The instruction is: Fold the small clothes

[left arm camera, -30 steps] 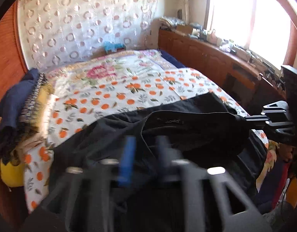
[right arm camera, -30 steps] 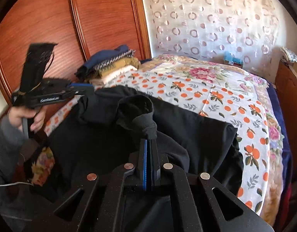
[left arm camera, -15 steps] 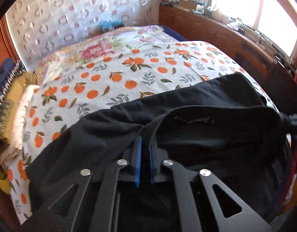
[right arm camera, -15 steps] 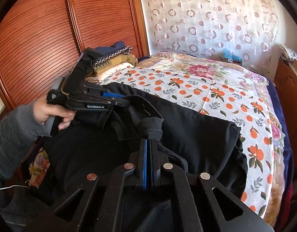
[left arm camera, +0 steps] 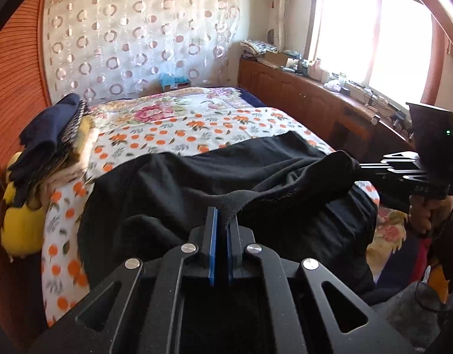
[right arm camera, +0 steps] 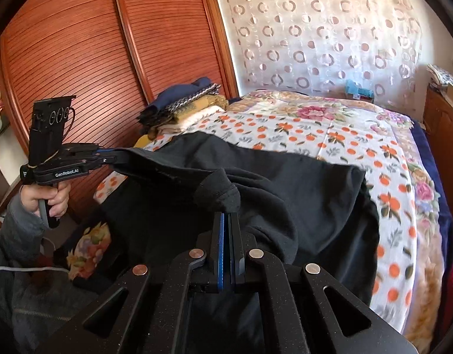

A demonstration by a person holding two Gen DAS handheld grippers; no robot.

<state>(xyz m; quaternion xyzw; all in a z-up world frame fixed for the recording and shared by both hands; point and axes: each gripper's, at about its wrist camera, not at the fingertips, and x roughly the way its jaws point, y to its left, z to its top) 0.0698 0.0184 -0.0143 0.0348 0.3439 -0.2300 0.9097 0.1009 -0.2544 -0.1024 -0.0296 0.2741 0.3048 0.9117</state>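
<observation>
A black garment [left arm camera: 255,177] lies over the near end of the bed, lifted and stretched between both grippers. In the left wrist view my left gripper [left arm camera: 222,218] is shut on its ribbed band. The right gripper [left arm camera: 363,167] pinches the other end at the right, with a hand below it. In the right wrist view my right gripper [right arm camera: 226,216] is shut on a bunched fold of the black garment [right arm camera: 300,191]. The left gripper [right arm camera: 115,158] holds the taut edge at the left, gripped by a hand [right arm camera: 54,197] in a grey sleeve.
The bed [left arm camera: 182,135] has an orange-print sheet. A stack of folded clothes [left arm camera: 49,135] sits on its left side by the wooden wardrobe doors [right arm camera: 93,59]. A cluttered wooden cabinet [left arm camera: 314,103] runs under the window on the right.
My left gripper went from open to shut on the garment's band, then pulled left, away from the right gripper. The cloth is now stretched taut between them.
</observation>
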